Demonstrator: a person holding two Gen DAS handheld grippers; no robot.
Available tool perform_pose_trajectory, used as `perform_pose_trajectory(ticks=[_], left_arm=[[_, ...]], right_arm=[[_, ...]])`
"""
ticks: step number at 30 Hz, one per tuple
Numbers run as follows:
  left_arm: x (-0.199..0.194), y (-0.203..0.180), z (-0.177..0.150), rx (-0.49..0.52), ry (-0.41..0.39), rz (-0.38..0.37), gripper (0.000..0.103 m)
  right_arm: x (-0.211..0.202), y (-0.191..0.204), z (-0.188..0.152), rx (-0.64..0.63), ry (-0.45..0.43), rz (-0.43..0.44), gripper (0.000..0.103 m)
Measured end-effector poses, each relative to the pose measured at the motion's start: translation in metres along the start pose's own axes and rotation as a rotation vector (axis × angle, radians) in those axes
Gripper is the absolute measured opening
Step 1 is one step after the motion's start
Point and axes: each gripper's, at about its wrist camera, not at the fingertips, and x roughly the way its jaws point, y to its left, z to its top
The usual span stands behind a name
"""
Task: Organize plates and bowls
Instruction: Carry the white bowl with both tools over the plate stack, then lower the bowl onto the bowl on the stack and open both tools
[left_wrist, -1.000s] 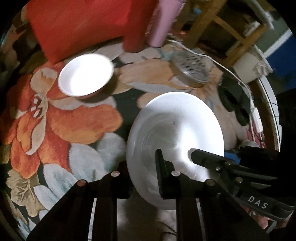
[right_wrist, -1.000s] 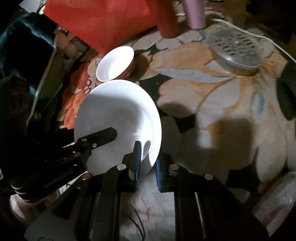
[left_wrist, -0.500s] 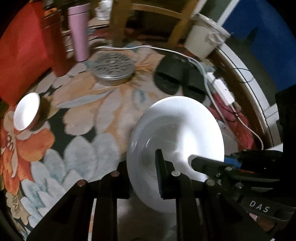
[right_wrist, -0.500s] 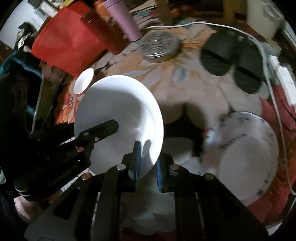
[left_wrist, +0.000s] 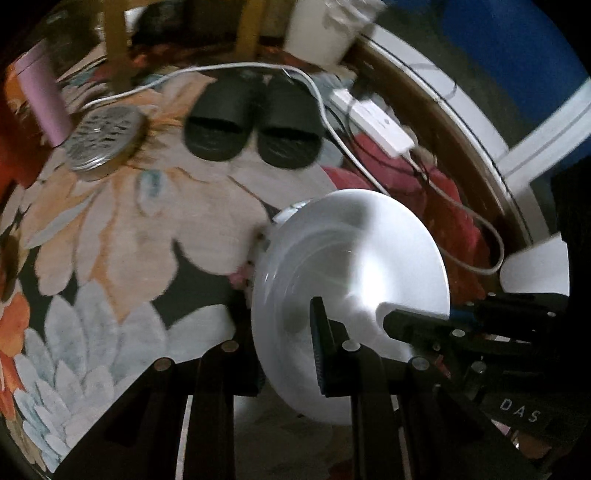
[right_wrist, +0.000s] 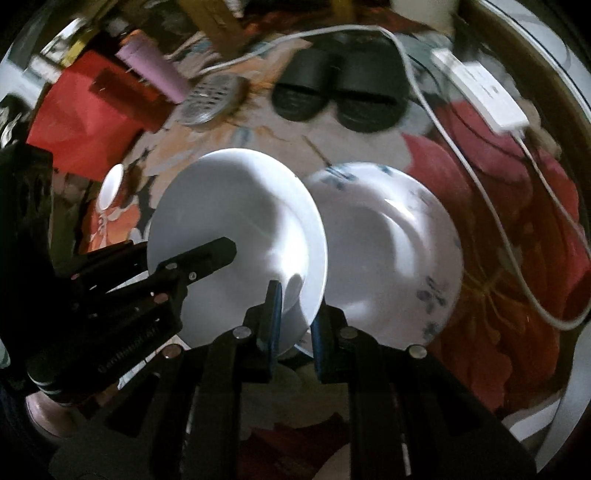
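Observation:
A plain white plate (left_wrist: 351, 273) is held in the air by both grippers, each clamped on a rim. My left gripper (left_wrist: 286, 354) is shut on its near edge; the same plate shows in the right wrist view (right_wrist: 236, 229), where my right gripper (right_wrist: 295, 328) is shut on its right edge. The left gripper (right_wrist: 207, 258) shows there gripping the plate's left side. A blue-patterned white plate (right_wrist: 391, 254) lies on the floral rug just right of and below the held plate. A small white bowl (right_wrist: 110, 186) sits on the rug at the left.
Black slippers (left_wrist: 255, 125) and a round metal lid (left_wrist: 107, 136) lie farther back on the floral rug (left_wrist: 129, 229). A pink tumbler (right_wrist: 155, 70), a red bag (right_wrist: 77, 125), a white power strip (right_wrist: 480, 96) with its cable, and a red cloth (right_wrist: 517, 221) surround the area.
Both grippers have carried the white plate to the right. The patterned plate has come closer beside it, the bowl has dropped far left, and the slippers now sit nearer the centre.

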Motion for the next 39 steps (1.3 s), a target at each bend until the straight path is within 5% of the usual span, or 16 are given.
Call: perform_pose_trajectory(ticks=[8,18,20,24,27,29,31,39], left_arm=[[0.034,-0.017,0.003,0.036,0.062,0.015,0.019],[0.03,-0.011,0.007,0.03,0.049,0.024,0.024],[0.025,-0.009,0.008,0.019,0.03,0.023,0.03],[0.014,-0.005,0.008,0.003,-0.009,0.017,0.081],[0.01,0.001,0.008,-0.014,-0.017,0.019,0.095],[0.008,0.006,0.007,-0.032,-0.018,0.022,0.098],[0.006,0.013,0.006,-0.056,-0.028,0.033,0.101],[0.005,0.034,-0.001,-0.106,-0.026,0.064,0.101]], right_arm=[[0.015,-0.037,-0.002,0.088,0.041,0.018,0.015],[0.025,-0.053,-0.003,0.112,0.051,-0.021,0.015],[0.024,-0.049,-0.002,0.088,0.042,-0.043,0.015],[0.023,-0.041,0.001,0.045,0.028,-0.075,0.017],[0.021,-0.039,0.003,0.034,0.023,-0.09,0.018],[0.02,-0.038,0.005,0.036,0.026,-0.085,0.025],[0.014,-0.036,0.006,0.036,0.007,-0.096,0.048],[-0.003,-0.031,0.009,0.015,-0.076,-0.153,0.092]])
